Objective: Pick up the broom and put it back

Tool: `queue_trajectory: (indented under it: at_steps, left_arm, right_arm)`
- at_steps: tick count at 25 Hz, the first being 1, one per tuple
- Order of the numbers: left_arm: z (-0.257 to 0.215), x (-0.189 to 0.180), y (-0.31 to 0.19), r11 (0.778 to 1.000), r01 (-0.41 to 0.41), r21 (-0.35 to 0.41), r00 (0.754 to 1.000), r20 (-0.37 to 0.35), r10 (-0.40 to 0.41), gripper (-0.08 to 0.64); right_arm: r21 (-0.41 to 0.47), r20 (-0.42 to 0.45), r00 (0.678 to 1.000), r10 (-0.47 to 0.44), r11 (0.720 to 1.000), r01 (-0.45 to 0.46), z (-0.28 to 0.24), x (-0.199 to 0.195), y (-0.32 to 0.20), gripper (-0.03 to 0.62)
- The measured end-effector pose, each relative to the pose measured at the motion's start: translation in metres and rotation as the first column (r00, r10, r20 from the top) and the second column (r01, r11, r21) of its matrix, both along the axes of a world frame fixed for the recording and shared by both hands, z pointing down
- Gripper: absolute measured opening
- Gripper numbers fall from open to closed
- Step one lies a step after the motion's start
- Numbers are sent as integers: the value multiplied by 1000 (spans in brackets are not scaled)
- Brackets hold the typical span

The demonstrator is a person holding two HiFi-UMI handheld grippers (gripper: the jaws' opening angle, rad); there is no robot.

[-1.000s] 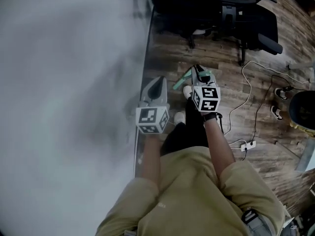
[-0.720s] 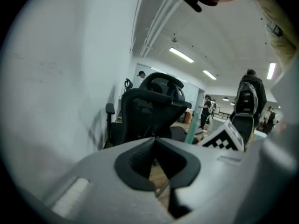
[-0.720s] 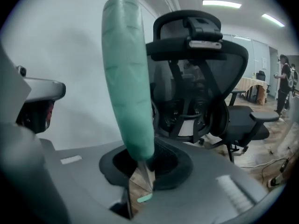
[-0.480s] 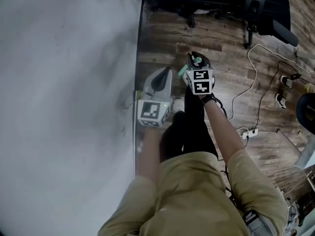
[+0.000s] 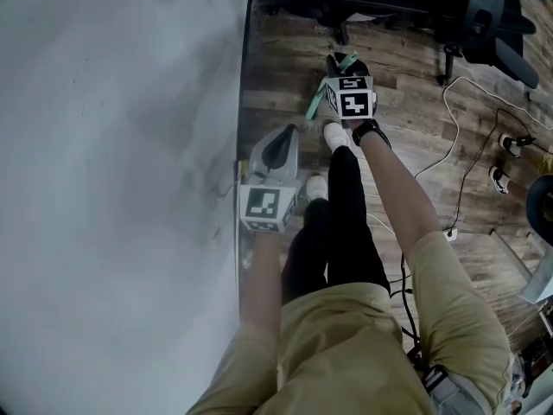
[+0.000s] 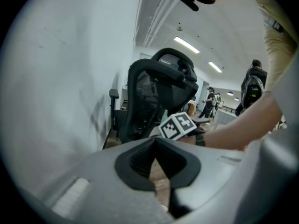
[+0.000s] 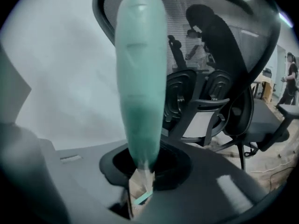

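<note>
Broom (image 7: 140, 78), its teal handle clamped between the closed jaws of the right tool (image 7: 142, 164), hangs low over the wooden floor (image 5: 285, 67) beside a wall (image 5: 112, 145). Left tool (image 6: 155, 143), jaws together, grips nothing. Brush end cannot be made out.

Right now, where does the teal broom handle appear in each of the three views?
Head view: teal broom handle at upper centre, slanting beside the right gripper.
Left gripper view: only a teal sliver at centre, above the right gripper's marker cube.
Right gripper view: fills the centre, clamped between the jaws.
Shared landmark: pale wall, left in every view.
</note>
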State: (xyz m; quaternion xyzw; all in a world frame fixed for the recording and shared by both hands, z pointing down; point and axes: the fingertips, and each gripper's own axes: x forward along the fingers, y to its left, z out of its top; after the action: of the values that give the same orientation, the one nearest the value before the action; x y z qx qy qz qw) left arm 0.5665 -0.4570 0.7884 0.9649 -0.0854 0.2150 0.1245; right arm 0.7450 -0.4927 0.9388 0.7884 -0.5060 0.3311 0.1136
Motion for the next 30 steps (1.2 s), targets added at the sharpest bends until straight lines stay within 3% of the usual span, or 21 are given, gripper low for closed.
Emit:
queue_trajectory:
  at_steps: [4, 7, 13, 15, 17, 24, 30]
  left_arm:
    - [9, -1, -2, 1000, 3, -6, 1000, 29, -2, 3]
    - [8, -3, -5, 1000, 5, -5, 999, 42, -4, 3]
    - [17, -1, -13, 1000, 10, -22, 999, 53, -9, 3]
    - [22, -1, -9, 999, -1, -36, 998, 60, 3, 2]
    - [24, 2, -6, 999, -12, -44, 998, 58, 14, 3]
    - [29, 11, -6, 998, -9, -63, 998, 60, 12, 3]
    - [24, 10, -7, 997, 7, -71, 998, 62, -2, 3]
  right_arm:
    - [18, 54, 998, -25, 1000, 24, 5, 16, -34, 53]
    - [2, 51, 996, -68, 998, 68, 9, 25, -59, 89]
    - [-47, 93, 984, -150, 987, 155, 34, 40, -93, 305]
    - [-36, 170, 977, -130, 990, 138, 44, 42, -94, 504]
    - [-44, 233, 967, -108, 992, 121, 53, 43, -91, 591]
    - [-105, 273, 959, -79, 988, 112, 76, 44, -60, 592]
    - [-49, 278, 956, -92, 993, 110, 52, 10, -23, 592]
